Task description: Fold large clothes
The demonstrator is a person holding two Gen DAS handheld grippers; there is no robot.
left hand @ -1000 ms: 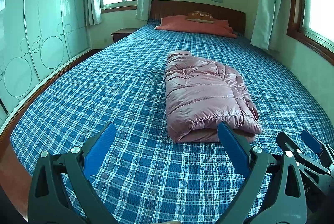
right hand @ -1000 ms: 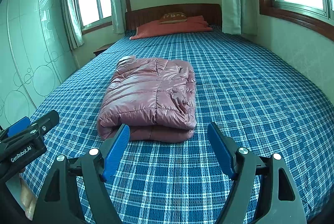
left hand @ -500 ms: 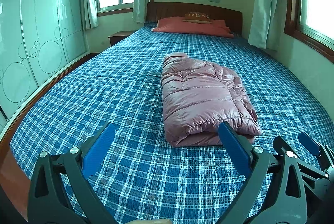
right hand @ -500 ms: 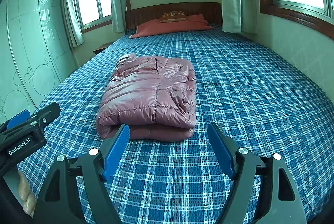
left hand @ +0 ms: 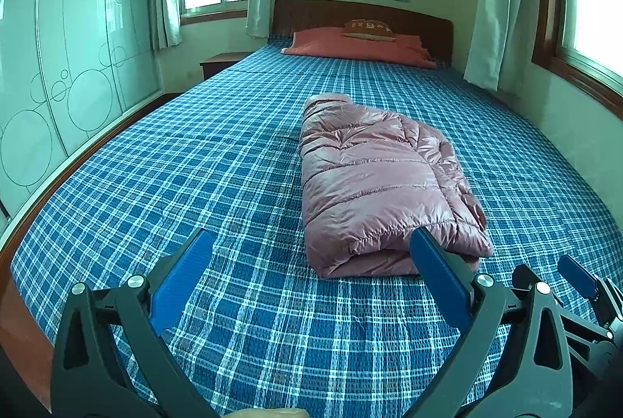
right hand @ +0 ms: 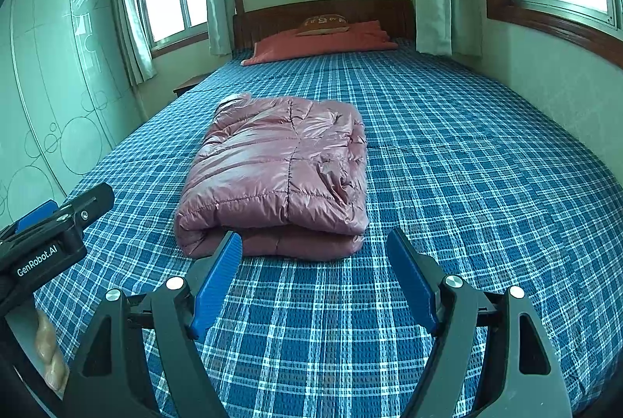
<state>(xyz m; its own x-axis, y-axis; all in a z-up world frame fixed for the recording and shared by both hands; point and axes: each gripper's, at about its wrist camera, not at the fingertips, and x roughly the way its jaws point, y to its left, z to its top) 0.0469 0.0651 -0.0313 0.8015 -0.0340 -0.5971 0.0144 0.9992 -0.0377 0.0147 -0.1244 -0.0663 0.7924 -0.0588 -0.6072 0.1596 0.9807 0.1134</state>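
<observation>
A pink puffer jacket [left hand: 373, 180] lies folded into a compact bundle on the blue plaid bed [left hand: 218, 176]; it also shows in the right wrist view [right hand: 280, 176]. My left gripper [left hand: 311, 254] is open and empty, held above the bed's near end, just short and left of the jacket. My right gripper [right hand: 313, 250] is open and empty, just in front of the jacket's folded near edge. Neither gripper touches the jacket. The right gripper shows at the lower right of the left wrist view [left hand: 576, 281], the left gripper at the left of the right wrist view [right hand: 54, 227].
A red pillow [left hand: 358, 46] with a small brown cushion [left hand: 368, 28] lies against the wooden headboard [left hand: 362, 14]. A glass-fronted wardrobe [left hand: 70, 67] stands along the left; a nightstand [left hand: 222, 61] is beside the bed. A wall with windows runs along the right.
Both grippers have drawn back slightly and tilted up, so the jacket sits a little farther away. Both stay open. The jacket has not moved.
</observation>
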